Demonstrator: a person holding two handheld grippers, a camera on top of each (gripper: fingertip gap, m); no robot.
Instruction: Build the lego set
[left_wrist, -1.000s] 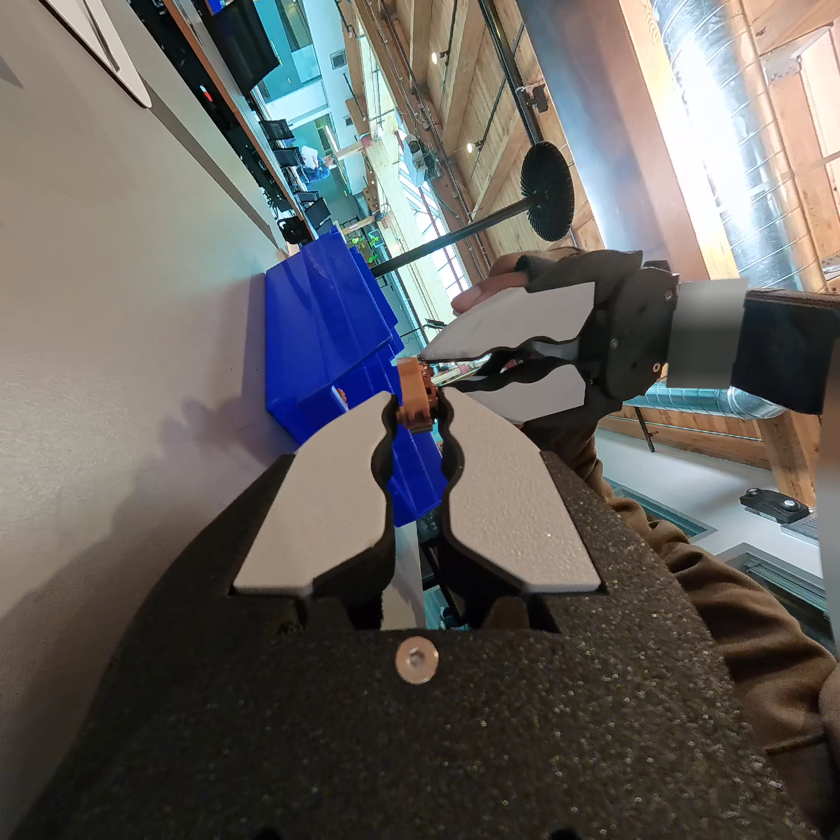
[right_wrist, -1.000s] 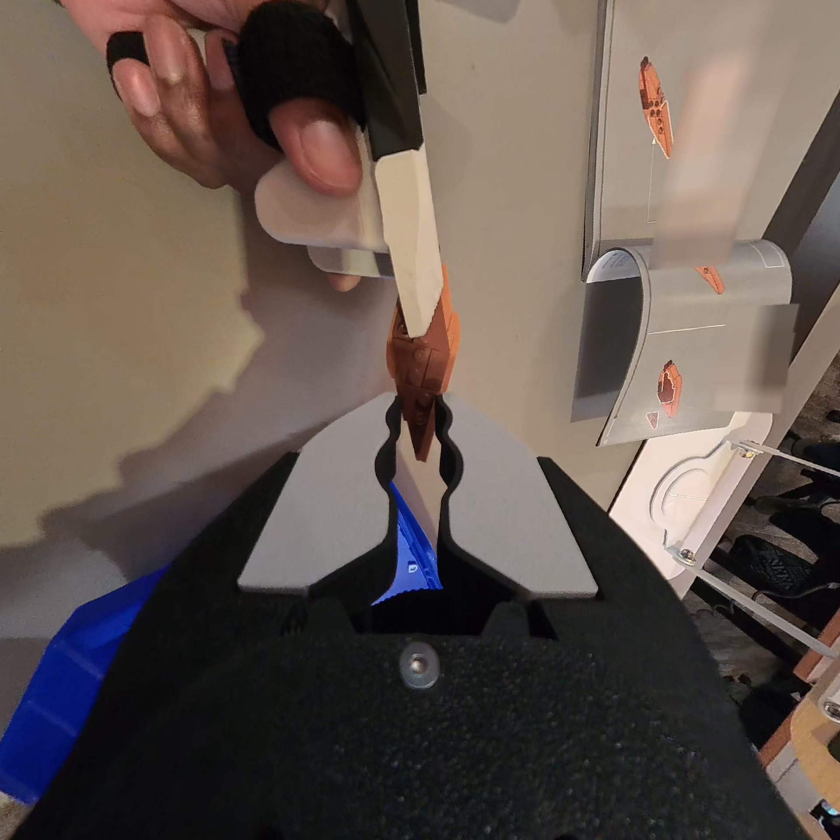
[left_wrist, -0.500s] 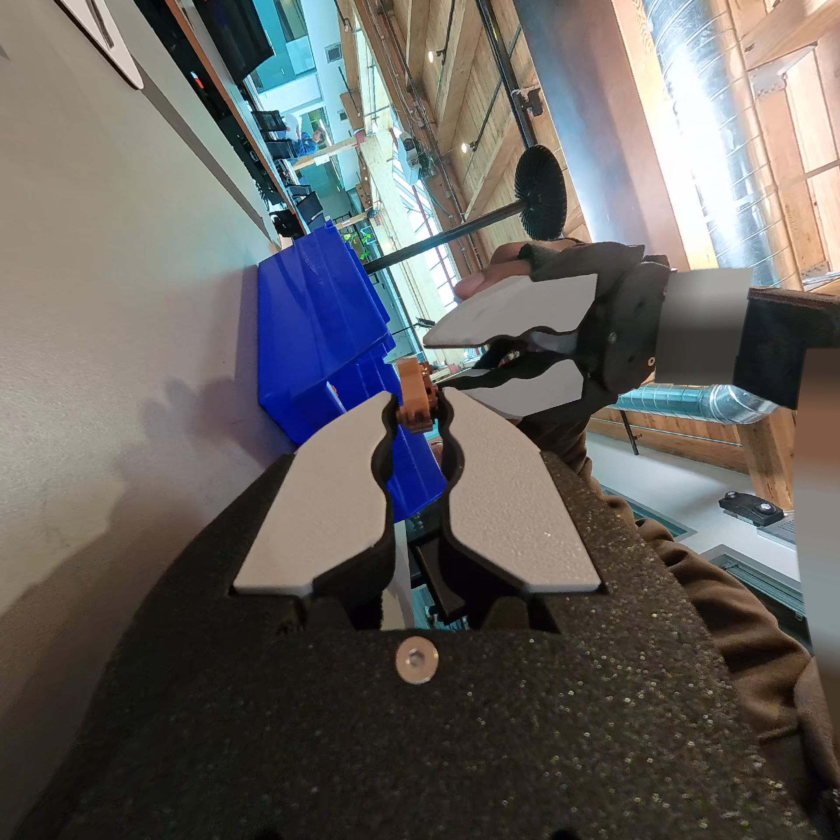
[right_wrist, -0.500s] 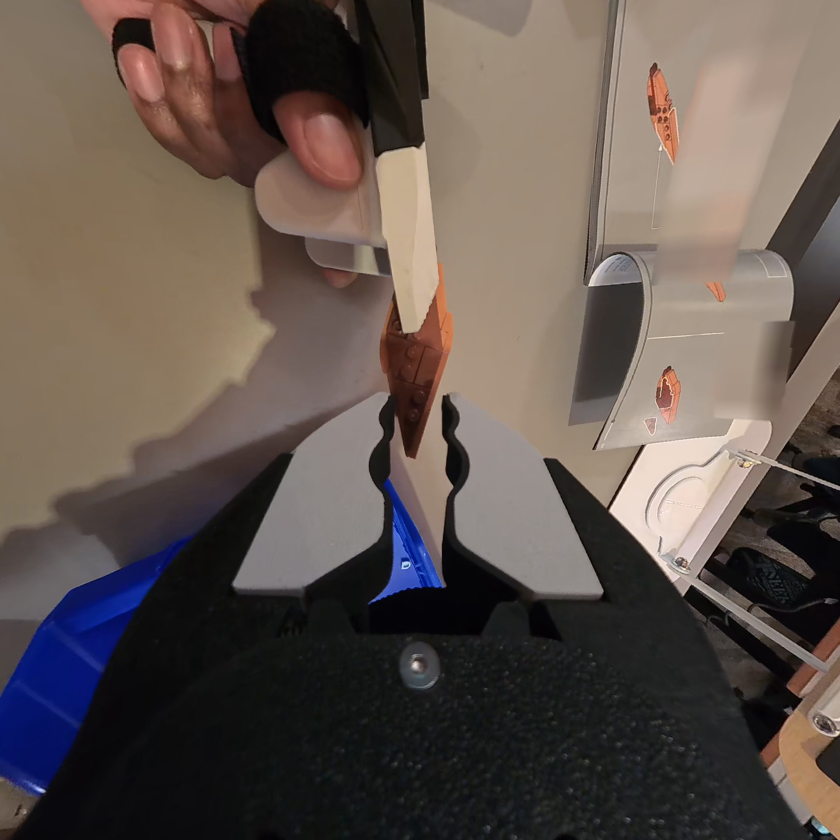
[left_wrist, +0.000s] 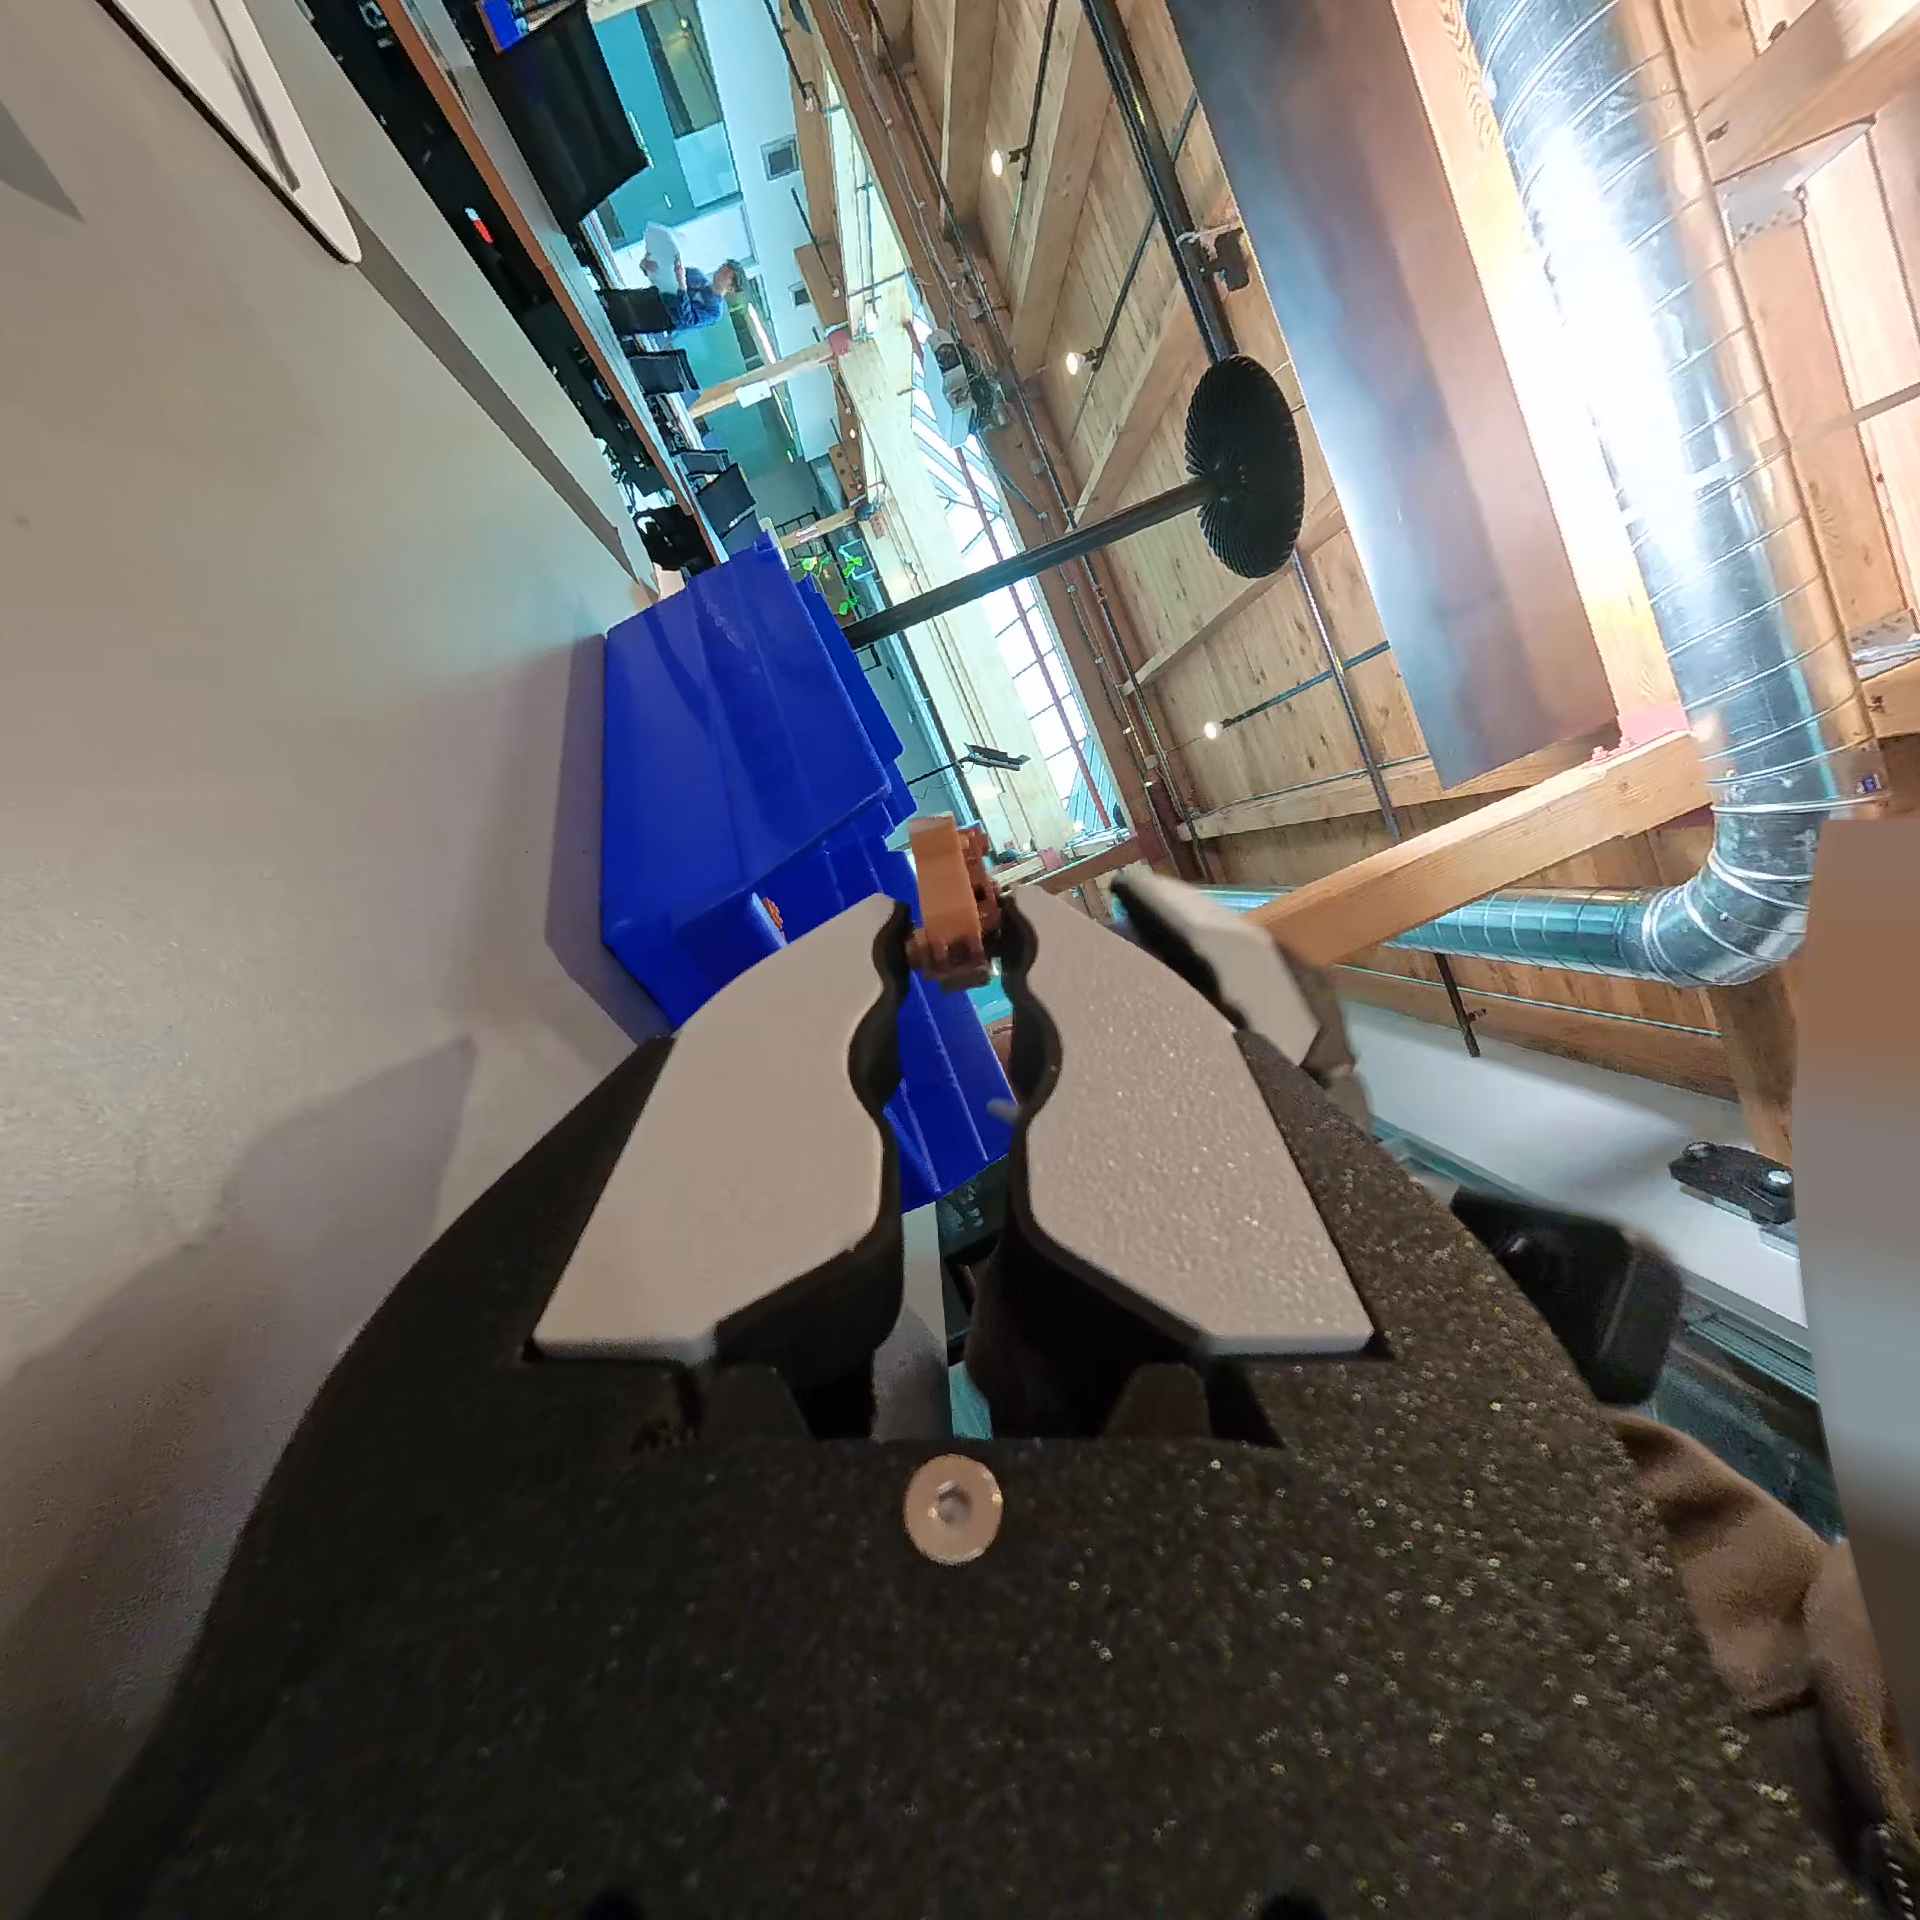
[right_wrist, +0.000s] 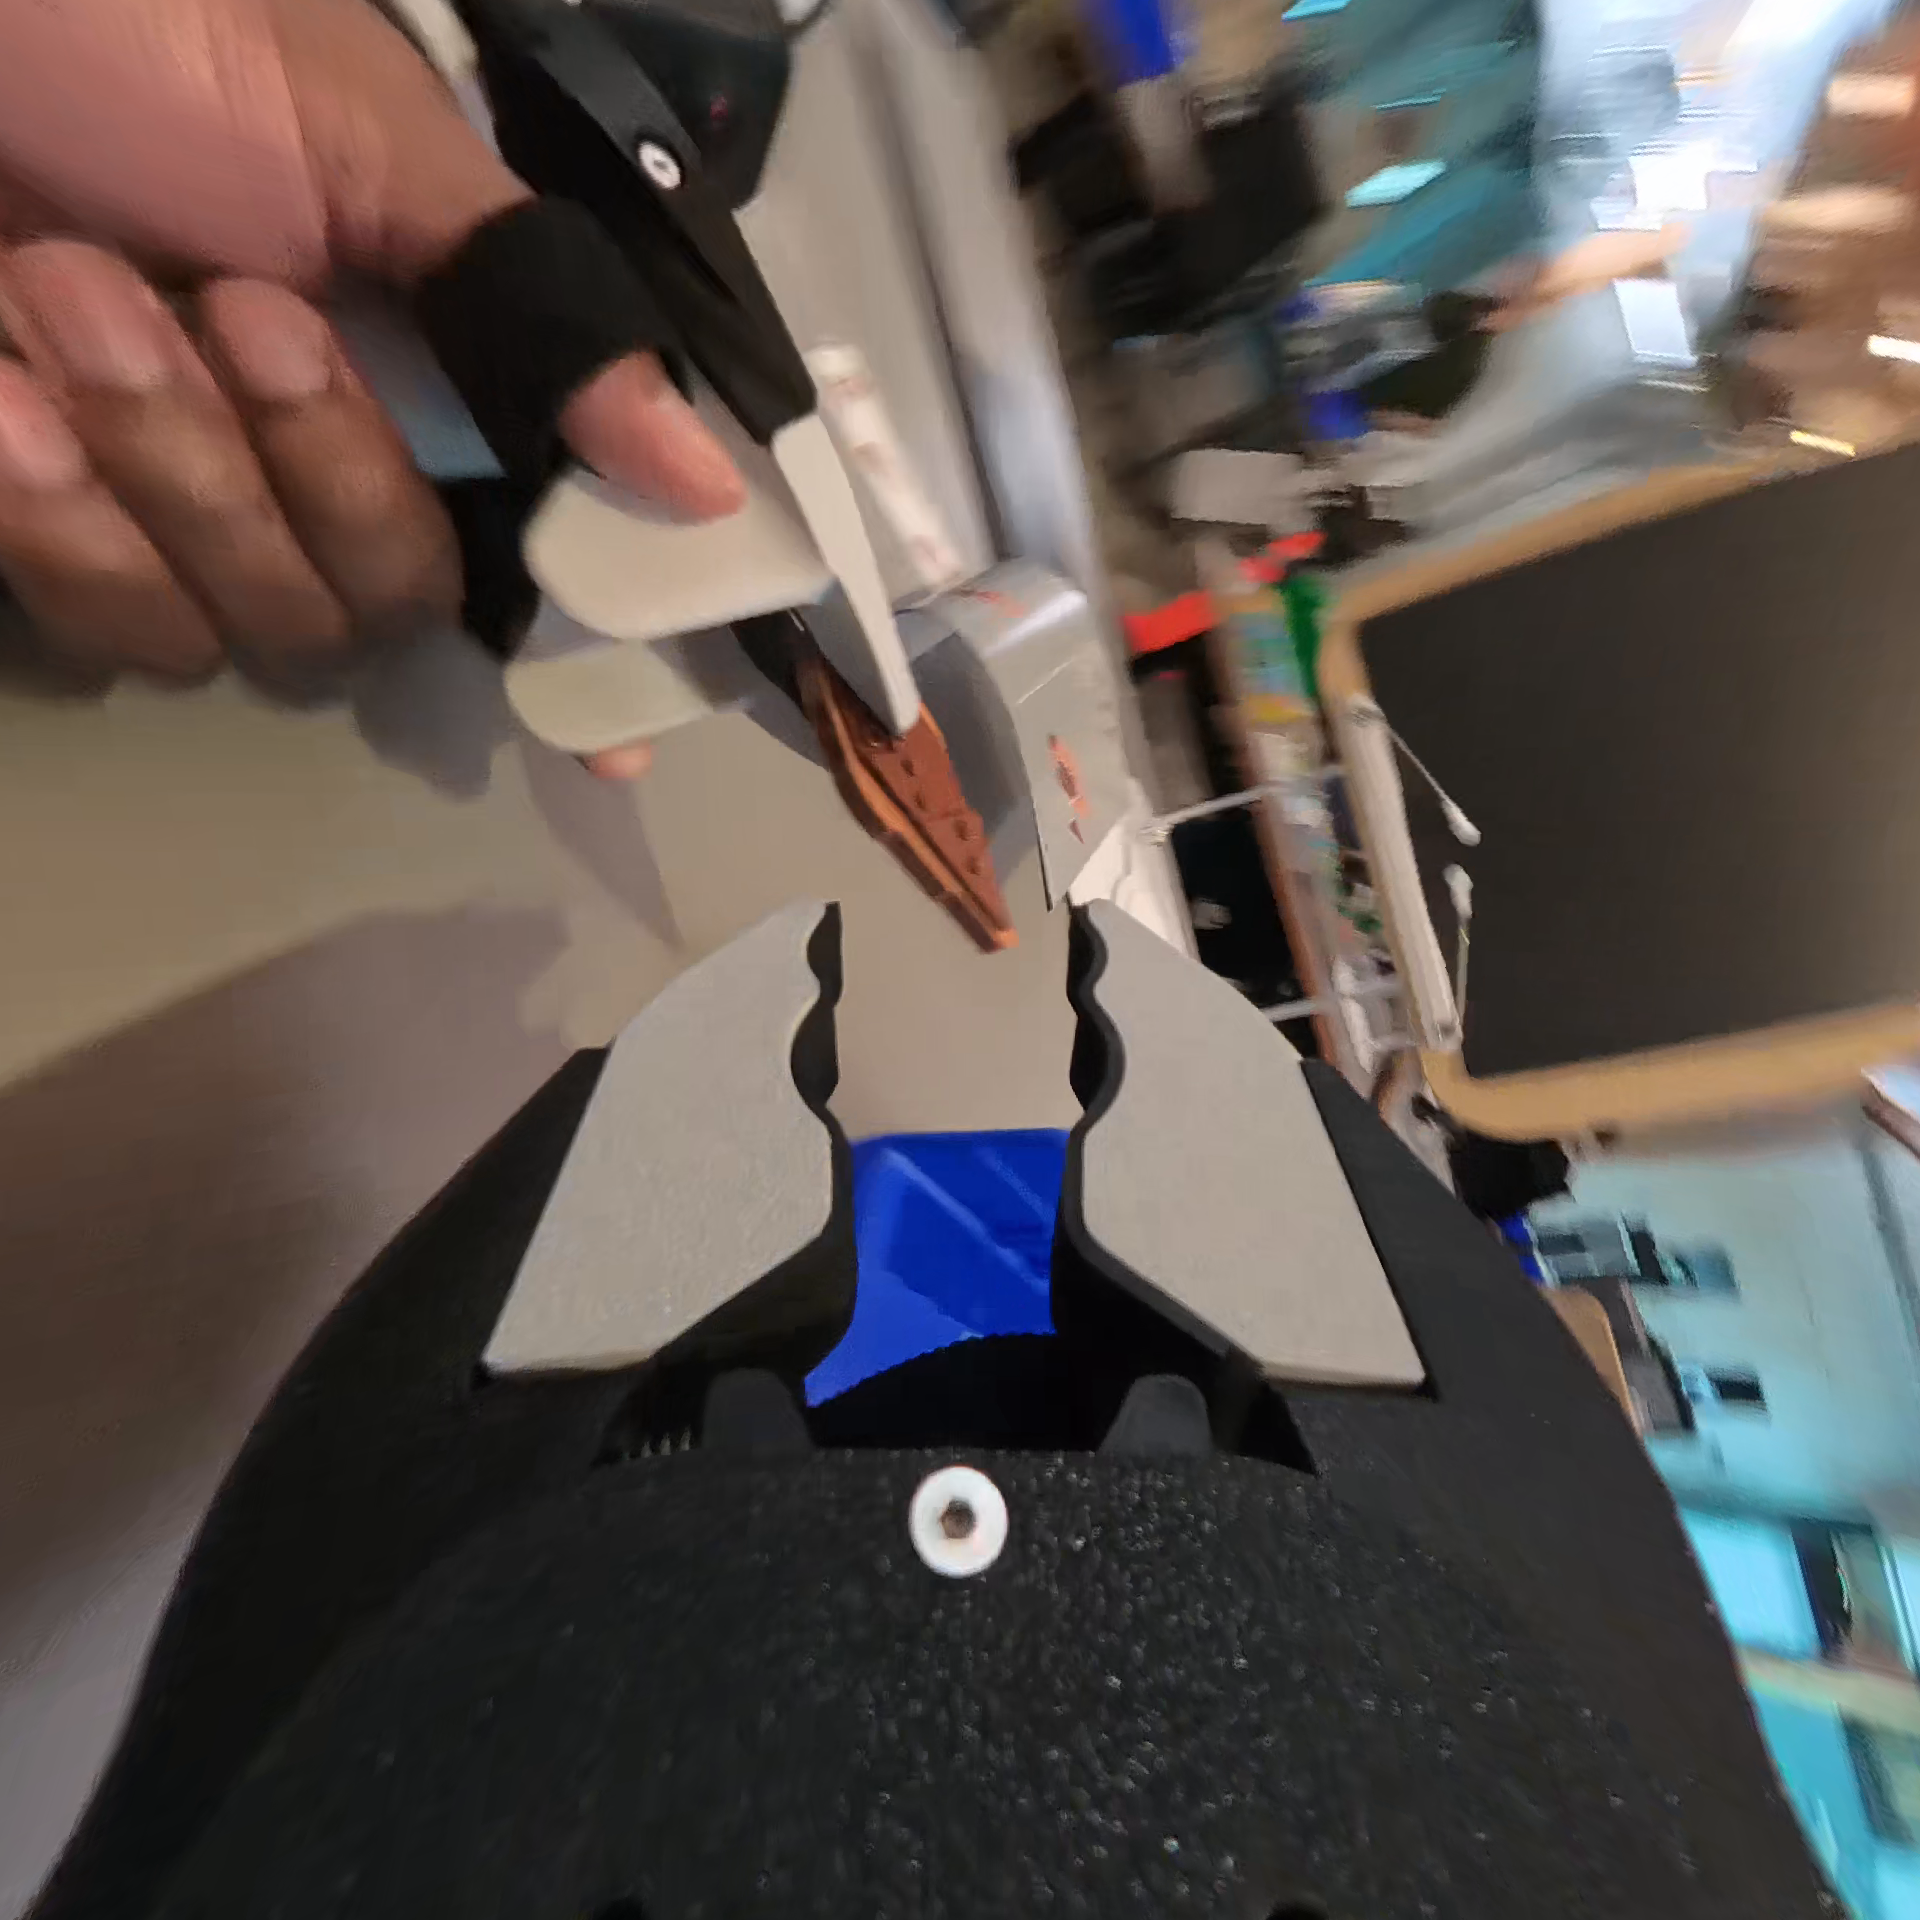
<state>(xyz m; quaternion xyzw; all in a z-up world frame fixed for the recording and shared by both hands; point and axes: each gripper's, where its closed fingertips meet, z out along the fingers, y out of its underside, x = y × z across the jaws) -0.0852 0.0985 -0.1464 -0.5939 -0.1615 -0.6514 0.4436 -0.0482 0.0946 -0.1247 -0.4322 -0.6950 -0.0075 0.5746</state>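
Note:
My left gripper (left_wrist: 956, 930) is shut on a small brown and orange lego assembly (left_wrist: 951, 904), held at the fingertips above the grey table (left_wrist: 260, 831). The right wrist view shows the same assembly (right_wrist: 914, 810) as a flat pointed brown piece clamped in the left gripper's fingers (right_wrist: 831, 520), with a person's hand (right_wrist: 208, 416) behind them. My right gripper (right_wrist: 951, 925) is open and empty; the assembly's tip hangs just beyond its fingertips, touching neither pad. One right finger (left_wrist: 1216, 956) shows blurred in the left wrist view.
A blue bin (left_wrist: 727, 748) stands on the table beyond the left gripper and shows between the right fingers (right_wrist: 945, 1226). A curled grey instruction booklet (right_wrist: 1029, 727) lies behind the assembly. Desk edges and clutter fill the right side. Left tips to right tips: about 5 cm.
My right gripper opened and let go of the assembly's tip, then pulled back and swung aside. The left gripper kept its hold on the assembly.

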